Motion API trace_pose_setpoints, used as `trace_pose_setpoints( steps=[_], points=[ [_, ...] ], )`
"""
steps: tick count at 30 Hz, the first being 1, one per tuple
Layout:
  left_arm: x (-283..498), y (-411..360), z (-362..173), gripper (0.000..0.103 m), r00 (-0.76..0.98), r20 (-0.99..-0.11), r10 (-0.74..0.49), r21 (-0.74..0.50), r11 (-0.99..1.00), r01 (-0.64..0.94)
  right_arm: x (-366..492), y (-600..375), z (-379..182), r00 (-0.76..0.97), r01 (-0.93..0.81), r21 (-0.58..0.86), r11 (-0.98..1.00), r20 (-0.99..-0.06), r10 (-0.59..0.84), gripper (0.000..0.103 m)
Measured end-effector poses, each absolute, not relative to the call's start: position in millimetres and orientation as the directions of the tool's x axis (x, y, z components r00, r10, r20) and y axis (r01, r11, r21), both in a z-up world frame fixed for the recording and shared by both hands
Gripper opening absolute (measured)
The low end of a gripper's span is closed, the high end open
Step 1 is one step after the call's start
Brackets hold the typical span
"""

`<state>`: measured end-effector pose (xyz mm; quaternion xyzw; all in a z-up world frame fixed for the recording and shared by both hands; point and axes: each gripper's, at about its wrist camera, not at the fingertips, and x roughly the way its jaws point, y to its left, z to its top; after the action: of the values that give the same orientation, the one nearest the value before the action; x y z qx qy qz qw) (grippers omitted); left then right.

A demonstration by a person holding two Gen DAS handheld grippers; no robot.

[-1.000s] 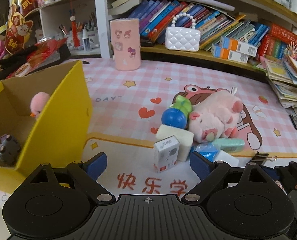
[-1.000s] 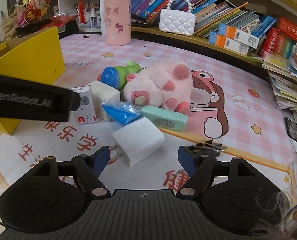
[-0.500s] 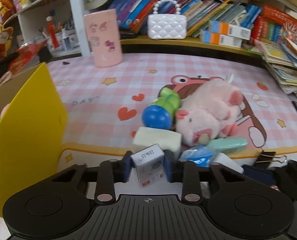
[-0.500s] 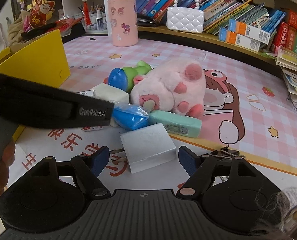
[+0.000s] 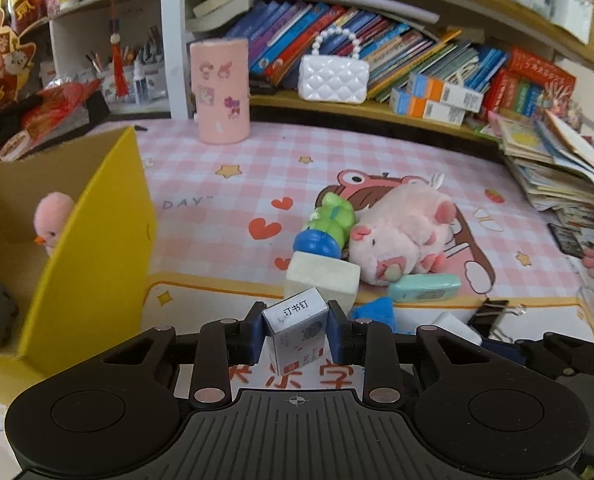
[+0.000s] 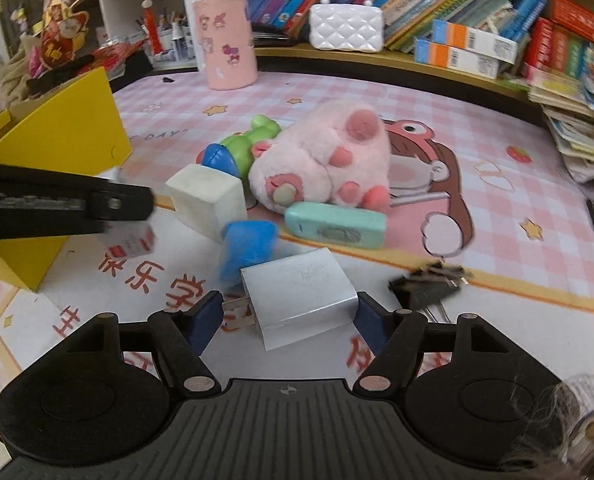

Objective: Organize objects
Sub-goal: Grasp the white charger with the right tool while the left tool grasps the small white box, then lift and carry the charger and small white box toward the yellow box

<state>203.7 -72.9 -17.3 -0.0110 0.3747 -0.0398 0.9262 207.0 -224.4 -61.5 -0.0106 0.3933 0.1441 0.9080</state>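
1. The left gripper (image 5: pixel 295 334) is clamped on the staple box (image 5: pixel 297 330), pads against both side faces. The grip sits low on the box; a quick swing could pivot it out.
2. The yellow box (image 5: pixel 97 248) stands at 9 o'clock of that gripper. Its near wall is tall; a low carry would catch the staple box on the rim.
3. The right gripper (image 6: pixel 288 314) has just been closing around the white charger (image 6: pixel 297 296), which lies on the mat between the jaws. The right pad appears at its corner; the left faces the prongs (image 6: pixel 237 314). No firm grip yet.
4. Closing on prongs and a skewed body may twist the charger free.
5. The binder clip (image 6: pixel 429 284) at 2 o'clock and blue wrapper (image 6: pixel 249 244) at 11 o'clock lie near; either could be dragged along.
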Motion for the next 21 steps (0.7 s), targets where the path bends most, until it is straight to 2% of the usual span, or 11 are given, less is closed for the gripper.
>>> trace_pose_setpoints(
  steps=[9,21],
  points=[
    [169.4,-53.6,-10.6,0.03,0.712,-0.69,-0.13,-0.099,0.991,0.085,169.9,-229.9,-42.4,0.659,-0.181,0.127,0.975,-0.72,0.216,0.068],
    [126.0,-27.0,-12.6,0.03,0.719,-0.676,-0.158,-0.146,0.986,0.079,127.0,-211.0,-39.6,0.652,-0.156,0.092,0.983,-0.738,0.173,0.068]
  ],
)
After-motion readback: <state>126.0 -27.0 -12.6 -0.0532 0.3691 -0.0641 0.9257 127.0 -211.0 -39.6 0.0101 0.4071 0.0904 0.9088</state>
